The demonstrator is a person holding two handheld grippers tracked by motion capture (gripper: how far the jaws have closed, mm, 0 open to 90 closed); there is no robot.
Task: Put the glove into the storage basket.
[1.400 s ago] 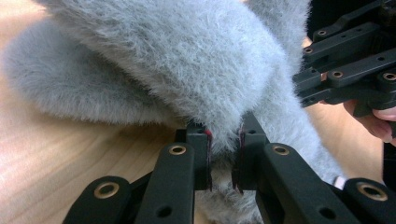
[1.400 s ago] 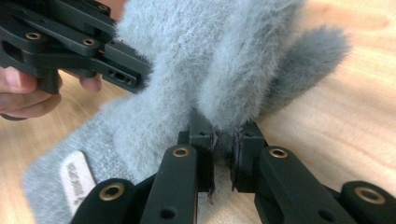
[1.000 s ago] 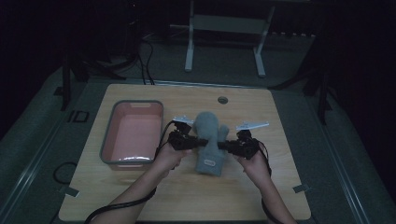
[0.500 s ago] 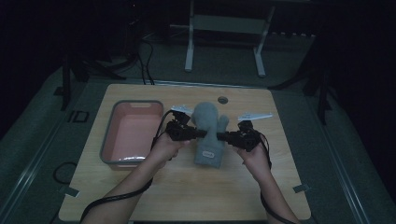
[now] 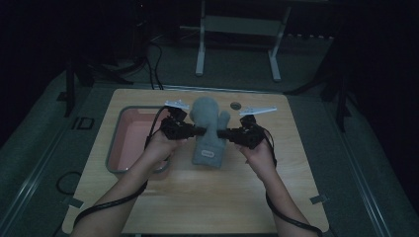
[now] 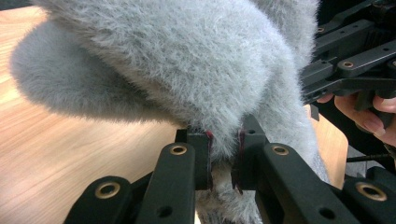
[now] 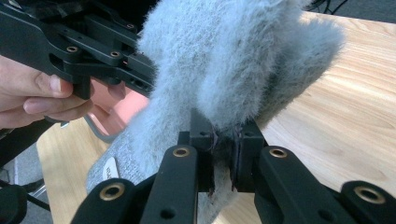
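High view overhead; gripper views close, sharing grey mitten (image 5: 209, 134).

Not much to read from here. The grey mat left of the table (image 5: 217, 197) carries 2 pale letters, "ID" (image 5: 82, 123) — plain enough in the high view. The mitten (image 5: 209, 132) has a small white label (image 5: 208, 153) near its cuff — also seen in the right gripper view (image 7: 110, 171) — but its print is too small and blurred to make out.

Counter (image 5: 207, 197): tray (image 5: 118, 148) at left; mitten (image 5: 207, 133) at centre, between left gripper (image 5: 197, 131) and right gripper (image 5: 221, 133); small disc (image 5: 235, 105) behind.
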